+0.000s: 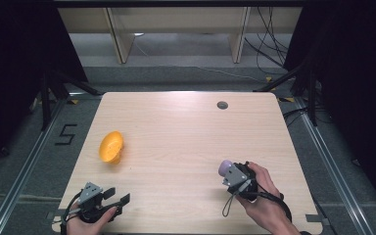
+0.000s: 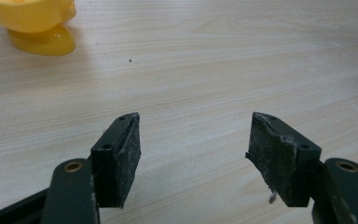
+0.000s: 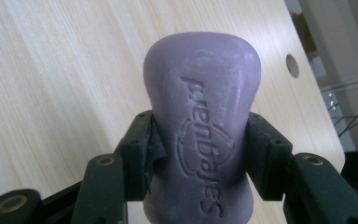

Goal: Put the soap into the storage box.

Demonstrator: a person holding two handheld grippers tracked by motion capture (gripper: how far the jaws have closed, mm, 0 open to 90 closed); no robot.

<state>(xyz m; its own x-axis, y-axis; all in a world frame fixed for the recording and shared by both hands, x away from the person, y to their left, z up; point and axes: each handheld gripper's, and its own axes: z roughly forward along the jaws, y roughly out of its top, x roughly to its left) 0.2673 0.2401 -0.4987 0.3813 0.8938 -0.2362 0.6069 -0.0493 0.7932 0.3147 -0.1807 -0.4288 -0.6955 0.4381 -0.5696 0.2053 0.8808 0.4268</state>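
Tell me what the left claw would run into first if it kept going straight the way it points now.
Probably nothing: the open left claw looks along bare wooden table, and the way ahead seems free. The yellow soap dish lies off to the left of that line, though depth is hard to judge.

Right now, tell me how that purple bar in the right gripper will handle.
The purple bar looks stiff: embossed letters stay crisp between the right gripper pads. Its smooth, waisted sides may slip lengthwise. Its rounded edges suggest it could rock if set down.

Jaws clamp purple embossed block (image 3: 203,135) above table (image 3: 56,93).
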